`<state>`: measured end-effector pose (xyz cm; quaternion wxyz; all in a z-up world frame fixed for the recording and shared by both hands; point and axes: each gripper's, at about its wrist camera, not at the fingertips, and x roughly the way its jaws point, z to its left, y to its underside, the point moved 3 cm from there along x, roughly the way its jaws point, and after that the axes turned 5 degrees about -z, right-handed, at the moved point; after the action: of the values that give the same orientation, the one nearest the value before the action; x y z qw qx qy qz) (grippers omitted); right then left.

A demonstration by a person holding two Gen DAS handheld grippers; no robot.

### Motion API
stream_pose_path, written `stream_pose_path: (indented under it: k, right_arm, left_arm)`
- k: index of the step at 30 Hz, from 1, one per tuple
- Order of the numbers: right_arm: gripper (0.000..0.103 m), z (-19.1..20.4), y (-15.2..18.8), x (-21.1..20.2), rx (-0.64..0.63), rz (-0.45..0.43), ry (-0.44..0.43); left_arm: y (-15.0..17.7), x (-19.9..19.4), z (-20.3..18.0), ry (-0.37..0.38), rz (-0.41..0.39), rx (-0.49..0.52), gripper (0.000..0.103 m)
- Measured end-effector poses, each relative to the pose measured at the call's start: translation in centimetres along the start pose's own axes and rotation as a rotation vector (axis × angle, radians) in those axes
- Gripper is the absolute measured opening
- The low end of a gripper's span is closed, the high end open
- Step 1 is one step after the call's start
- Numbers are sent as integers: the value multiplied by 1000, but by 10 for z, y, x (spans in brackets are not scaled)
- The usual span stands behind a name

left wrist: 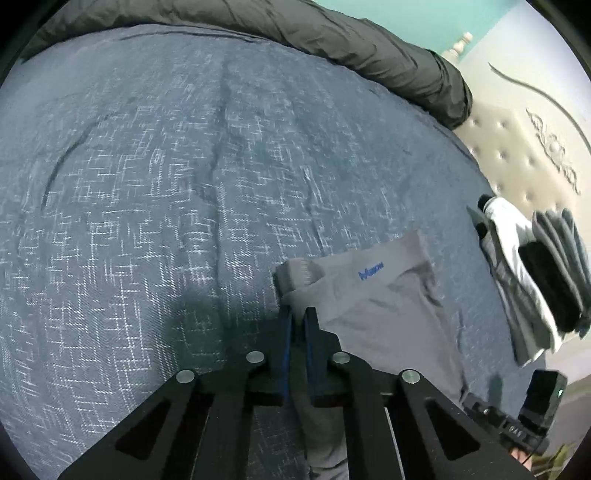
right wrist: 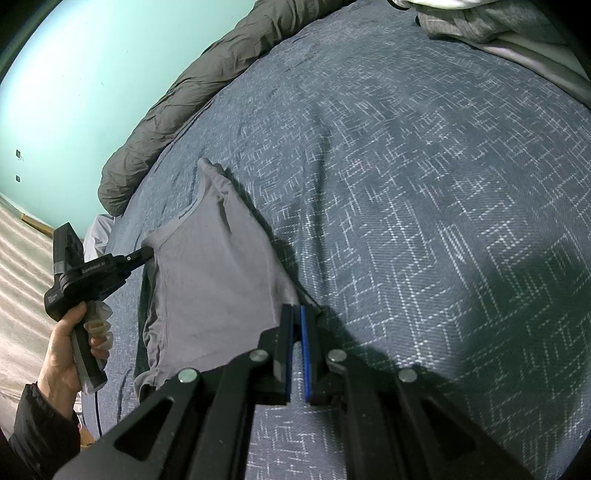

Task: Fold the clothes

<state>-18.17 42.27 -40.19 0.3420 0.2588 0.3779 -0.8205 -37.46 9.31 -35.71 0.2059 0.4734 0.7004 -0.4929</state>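
A light grey garment (left wrist: 373, 306) with a small blue logo lies on the blue patterned bedspread (left wrist: 184, 184). My left gripper (left wrist: 298, 314) is shut on its near left edge, by the thick hem. In the right wrist view the same garment (right wrist: 214, 280) stretches between both tools. My right gripper (right wrist: 295, 308) is shut on its near corner. A hand (right wrist: 62, 354) holds the left gripper (right wrist: 146, 254), which pinches the far hemmed corner. The cloth hangs slightly slack, with folds along its left side.
A stack of folded grey, white and black clothes (left wrist: 535, 280) sits at the bed's right edge, by a cream tufted headboard (left wrist: 517, 147). A dark grey duvet (right wrist: 184, 110) is bunched along the far side. More loose clothes (right wrist: 480, 22) lie at the top right.
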Motion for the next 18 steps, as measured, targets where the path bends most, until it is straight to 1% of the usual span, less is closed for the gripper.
stream_pose_path:
  k: [3, 7, 10, 13, 16, 18]
  right_arm:
    - [4, -1, 0, 0, -2, 1, -1]
    - [4, -1, 1, 1, -10, 5, 1]
    - [4, -1, 0, 2, -11, 7, -1]
    - [4, -2, 0, 3, -7, 6, -1]
    - [4, -4, -1, 4, -2, 7, -2]
    - [4, -6, -2, 3, 3, 1, 2]
  left_arm:
    - [-5, 4, 4, 1, 7, -10, 6]
    - [-7, 9, 11, 33, 35, -86, 7]
    - [-6, 6, 9, 11, 32, -64, 8]
    - [-5, 1, 8, 18, 9, -59, 8]
    - [-5, 0, 5, 13, 2, -34, 8]
    - [-6, 1, 5, 13, 3, -37, 8]
